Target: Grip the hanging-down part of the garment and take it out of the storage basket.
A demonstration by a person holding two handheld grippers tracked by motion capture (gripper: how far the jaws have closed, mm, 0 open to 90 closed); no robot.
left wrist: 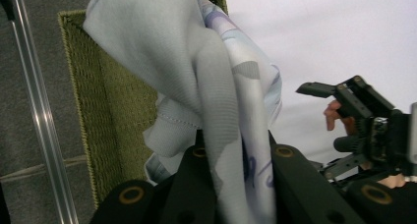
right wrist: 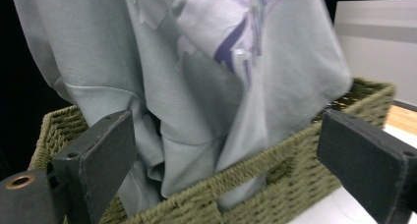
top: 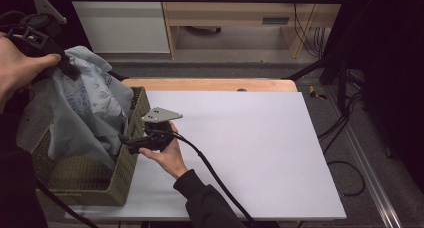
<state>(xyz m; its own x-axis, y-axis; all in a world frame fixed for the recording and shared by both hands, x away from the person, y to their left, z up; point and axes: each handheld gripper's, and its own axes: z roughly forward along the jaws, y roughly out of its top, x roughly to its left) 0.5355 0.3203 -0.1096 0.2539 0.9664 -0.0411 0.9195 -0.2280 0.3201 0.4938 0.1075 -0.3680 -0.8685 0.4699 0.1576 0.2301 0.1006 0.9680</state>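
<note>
Your left gripper [top: 62,63] is clenched on a soft, pale grey-blue cloth [top: 85,108], pinching a bunched fold near its top so that the rest hangs down in loose, draping folds into the basket [top: 127,153]. In the left gripper view the cloth [left wrist: 211,86] runs between the two black jaws, thin and finely woven, with a stitched hem and faint purple and grey printed shapes on it. The basket [left wrist: 98,116] is a rectangular one of coarse olive-green wicker, with a thick braided rim and straight walls; it sits at the left edge of the flat, matte white table [top: 250,138].

Your right gripper [top: 125,140] is released: in the right gripper view its flat, square-edged black pads [right wrist: 364,165] stand wide apart, aimed at the basket's near wall [right wrist: 275,180] and the hanging cloth [right wrist: 196,101] behind it, touching neither. A black cable [top: 215,178] trails from it across the table.
</note>
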